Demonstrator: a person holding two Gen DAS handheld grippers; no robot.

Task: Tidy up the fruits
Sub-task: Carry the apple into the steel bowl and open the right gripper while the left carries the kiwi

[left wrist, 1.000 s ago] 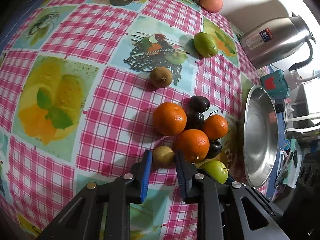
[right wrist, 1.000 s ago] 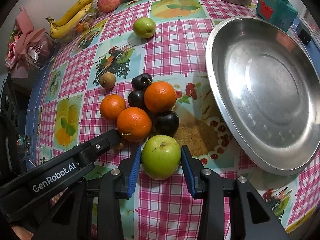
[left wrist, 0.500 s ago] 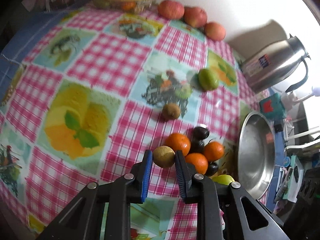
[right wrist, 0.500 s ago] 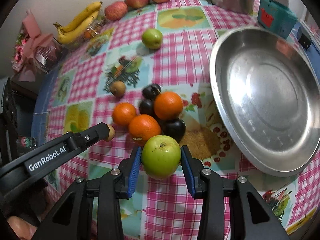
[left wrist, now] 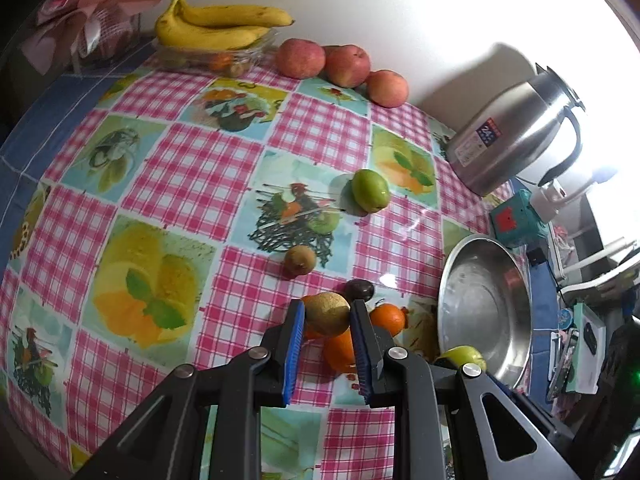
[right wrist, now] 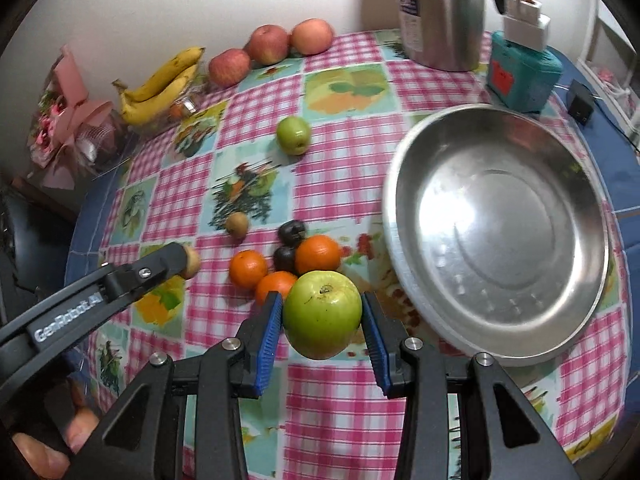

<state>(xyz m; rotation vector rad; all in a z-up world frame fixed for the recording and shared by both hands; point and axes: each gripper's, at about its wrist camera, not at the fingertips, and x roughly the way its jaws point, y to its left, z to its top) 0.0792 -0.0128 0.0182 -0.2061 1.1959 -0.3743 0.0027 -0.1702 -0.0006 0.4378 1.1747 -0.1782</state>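
Left claw [left wrist: 327, 316] grips a kiwi [left wrist: 327, 313], right claw [right wrist: 322, 314] grips a green apple [right wrist: 322, 314], both above the table [right wrist: 352, 400]. Oranges [right wrist: 248, 269] and plums [right wrist: 291, 231] cluster underneath, steel basin [right wrist: 496, 236] right.

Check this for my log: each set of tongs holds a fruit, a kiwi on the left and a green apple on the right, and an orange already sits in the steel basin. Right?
Not quite. The steel basin holds no orange, as the right wrist view shows; the oranges lie on the tablecloth. The rest stands: left tongs grip the kiwi, right tongs the green apple.
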